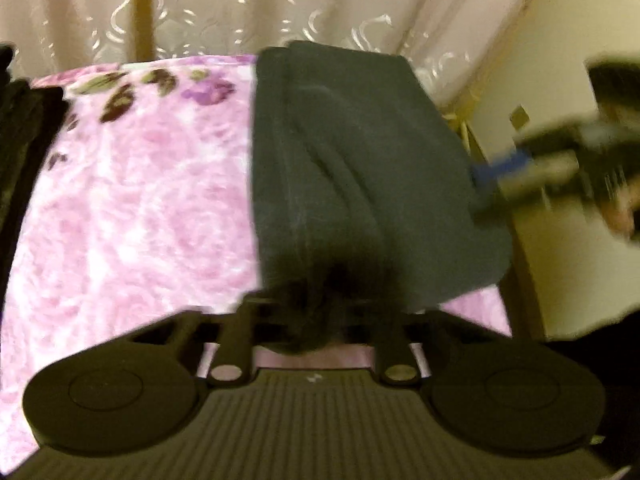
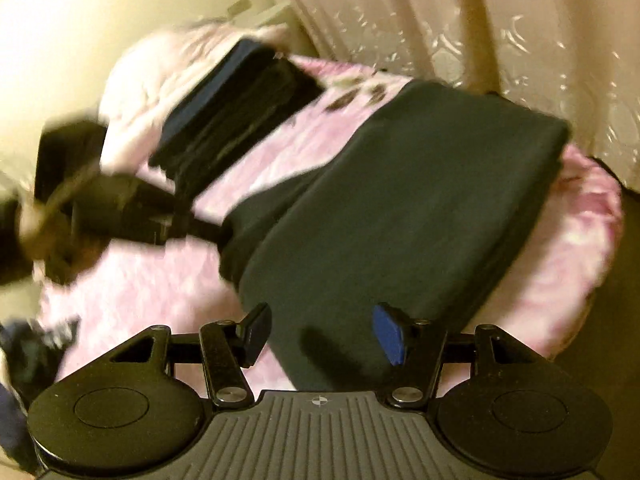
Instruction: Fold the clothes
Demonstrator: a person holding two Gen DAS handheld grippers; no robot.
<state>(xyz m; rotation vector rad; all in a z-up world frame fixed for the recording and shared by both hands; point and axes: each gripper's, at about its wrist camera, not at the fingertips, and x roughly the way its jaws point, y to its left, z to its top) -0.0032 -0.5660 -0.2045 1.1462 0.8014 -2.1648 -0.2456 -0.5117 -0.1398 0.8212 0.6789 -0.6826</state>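
Note:
A dark grey folded garment [image 1: 352, 168] lies on a pink floral blanket [image 1: 132, 200]. My left gripper [image 1: 320, 312] is shut on the garment's near edge, with cloth bunched between the fingers. In the right wrist view the same garment [image 2: 400, 216] lies ahead, with the left gripper [image 2: 216, 236] gripping its left edge. My right gripper [image 2: 320, 336] is open, its fingers either side of the garment's near end, which lies between them. The right gripper also shows, blurred, at the right of the left wrist view [image 1: 492, 176], beside the garment.
A stack of folded dark clothes [image 2: 236, 108] sits on the blanket behind the left gripper. More dark clothes [image 1: 20, 128] lie at the blanket's left edge. Patterned curtains [image 1: 280, 8] hang behind. A pale wall [image 1: 560, 80] is on the right.

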